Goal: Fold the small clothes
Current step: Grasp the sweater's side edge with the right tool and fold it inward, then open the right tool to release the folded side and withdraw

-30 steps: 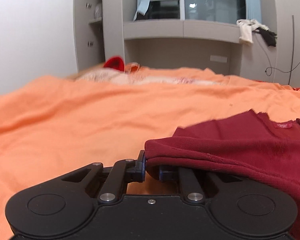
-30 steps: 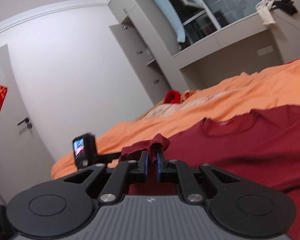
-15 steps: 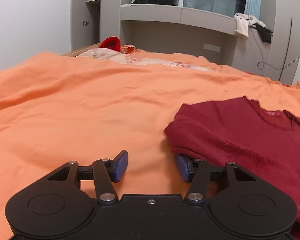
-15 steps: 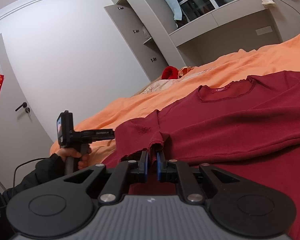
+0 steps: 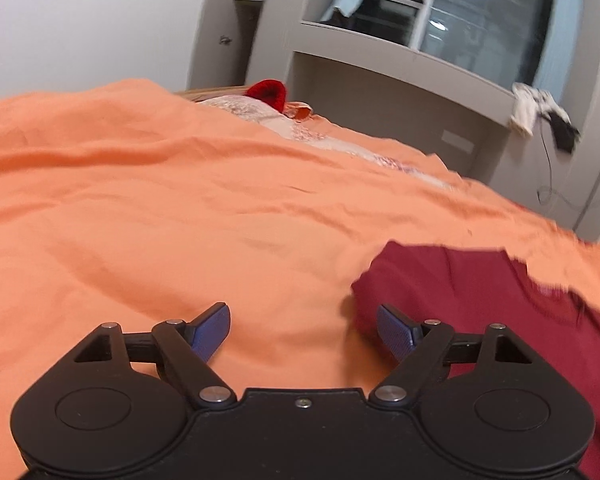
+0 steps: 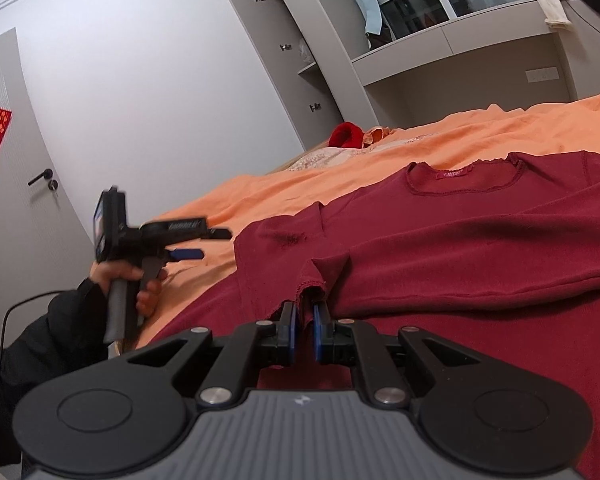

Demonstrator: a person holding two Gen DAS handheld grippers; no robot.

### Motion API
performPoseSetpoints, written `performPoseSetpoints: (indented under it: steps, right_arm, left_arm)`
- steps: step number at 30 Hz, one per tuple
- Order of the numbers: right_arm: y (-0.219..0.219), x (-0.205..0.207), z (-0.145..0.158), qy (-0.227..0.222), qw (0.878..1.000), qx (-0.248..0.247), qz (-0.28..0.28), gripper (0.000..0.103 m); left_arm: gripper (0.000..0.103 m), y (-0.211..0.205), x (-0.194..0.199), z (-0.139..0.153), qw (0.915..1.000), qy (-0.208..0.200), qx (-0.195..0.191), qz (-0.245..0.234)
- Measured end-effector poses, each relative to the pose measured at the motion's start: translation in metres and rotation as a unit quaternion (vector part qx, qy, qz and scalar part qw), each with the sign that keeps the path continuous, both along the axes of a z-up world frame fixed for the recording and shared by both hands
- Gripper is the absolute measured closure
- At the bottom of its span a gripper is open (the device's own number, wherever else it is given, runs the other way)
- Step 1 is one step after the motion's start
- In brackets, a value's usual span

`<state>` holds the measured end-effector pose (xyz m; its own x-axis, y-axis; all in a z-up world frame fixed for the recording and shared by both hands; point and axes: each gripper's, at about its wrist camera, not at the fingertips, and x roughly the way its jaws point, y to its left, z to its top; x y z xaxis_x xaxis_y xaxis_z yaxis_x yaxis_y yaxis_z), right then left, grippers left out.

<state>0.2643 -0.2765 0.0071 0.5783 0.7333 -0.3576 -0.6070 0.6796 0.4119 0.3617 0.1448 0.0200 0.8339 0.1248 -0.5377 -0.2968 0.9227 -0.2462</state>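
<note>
A dark red long-sleeved shirt (image 6: 460, 232) lies on the orange bedsheet (image 5: 180, 200), its left side folded over the body. My right gripper (image 6: 304, 316) is shut on a bunched edge of the shirt's cloth, low over the shirt. My left gripper (image 5: 304, 316) hovers over bare sheet just left of the shirt's folded corner (image 5: 480, 292). Its jaws are opening wide with no cloth between them. In the right wrist view the left gripper (image 6: 208, 244) is held by a hand in a black sleeve, left of the shirt.
A red knitted thing (image 5: 268, 94) and pale patterned bedding (image 5: 320, 136) lie at the bed's far end. Grey cupboards and a window ledge (image 5: 420, 60) stand behind it. A door (image 6: 20, 200) is at the left in the right wrist view.
The left gripper let go of the shirt's folded edge, opened wide and drew away to the left. The right gripper sank a little, still pinching the cloth.
</note>
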Motion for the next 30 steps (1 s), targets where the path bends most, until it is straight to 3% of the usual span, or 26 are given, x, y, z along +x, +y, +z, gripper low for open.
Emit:
performPoseSetpoints:
  steps: [4, 9, 14, 20, 23, 24, 27, 30]
  right_arm:
    - [0.000, -0.004, 0.001, -0.010, 1.000, -0.008, 0.000, 0.093]
    - [-0.005, -0.012, 0.004, -0.026, 1.000, -0.010, 0.003, 0.093]
    - [-0.004, -0.013, -0.009, 0.003, 0.999, -0.032, 0.010, 0.093]
    - [-0.010, -0.011, -0.018, 0.030, 0.999, -0.027, 0.012, 0.092]
    - [-0.013, -0.010, -0.016, 0.029, 0.999, -0.020, 0.011, 0.084]
    - [-0.014, -0.009, -0.015, 0.030, 0.999, -0.018, 0.010, 0.075]
    - [-0.019, -0.008, -0.012, 0.032, 0.999, 0.000, 0.009, 0.054]
    - [-0.021, -0.002, -0.010, 0.045, 0.999, 0.022, 0.007, 0.045]
  left_arm:
    - [0.023, -0.007, 0.026, -0.006, 0.9995, 0.005, -0.022, 0.024]
    - [0.031, -0.014, 0.042, -0.018, 0.9988, 0.041, -0.002, 0.028]
    - [0.031, -0.014, 0.044, -0.023, 0.9977, 0.061, 0.013, 0.026]
    - [0.030, -0.016, 0.034, -0.017, 0.9989, 0.039, 0.013, 0.024]
    - [0.023, -0.021, 0.023, -0.011, 0.9998, 0.017, 0.006, 0.005]
    - [0.021, -0.026, 0.020, -0.009, 0.9998, 0.013, 0.011, -0.003]
    - [0.020, -0.043, 0.017, -0.008, 0.9982, 0.021, 0.048, -0.030]
    - [0.020, -0.057, 0.016, -0.011, 0.9944, 0.034, 0.087, -0.050]
